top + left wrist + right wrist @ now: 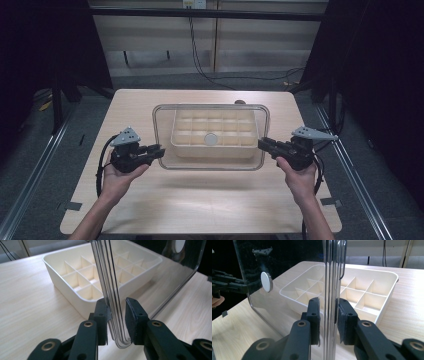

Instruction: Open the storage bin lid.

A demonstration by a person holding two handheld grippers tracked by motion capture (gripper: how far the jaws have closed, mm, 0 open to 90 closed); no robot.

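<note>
While both grippers' jaws straddle clear lid [210, 162] edges — grip uncertain, divided tray [212, 134] beneath, table [200, 200] bare.

1. A pale wood-grain table [200, 200] stands on a grey floor.
2. Small grey tape marks [73, 205] sit near its two front corners.
3. A black cable [195, 50] hangs down the light panelled wall behind.
4. Metal rails [30, 175] flank the table, with black curtains [40, 40] at both sides.
</note>
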